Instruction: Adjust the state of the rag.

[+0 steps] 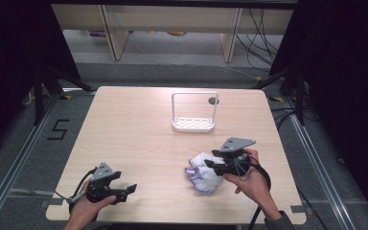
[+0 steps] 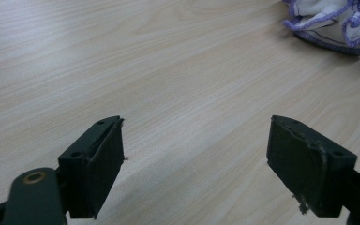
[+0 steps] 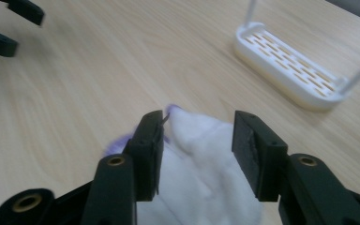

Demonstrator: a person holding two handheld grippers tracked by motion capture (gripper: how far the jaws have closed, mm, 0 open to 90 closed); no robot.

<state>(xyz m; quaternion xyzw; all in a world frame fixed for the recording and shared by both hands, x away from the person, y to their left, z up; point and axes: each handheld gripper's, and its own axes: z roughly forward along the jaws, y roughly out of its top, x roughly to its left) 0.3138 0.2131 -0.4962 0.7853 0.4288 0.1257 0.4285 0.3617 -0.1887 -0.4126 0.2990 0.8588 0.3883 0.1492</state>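
Here, right gripper [image 1: 210,165] half-spread over crumpled white cloth [image 1: 203,173], near right.
Left gripper [image 1: 127,190] spread wide, near left; white slotted rack [image 1: 194,124] far centre, nothing inside; "5" [image 1: 58,129] on floor.

One cloth [image 1: 204,172], one rack [image 1: 194,113]

Black claws [image 1: 124,190]; brass rivets; grey sleeve [image 1: 279,223].
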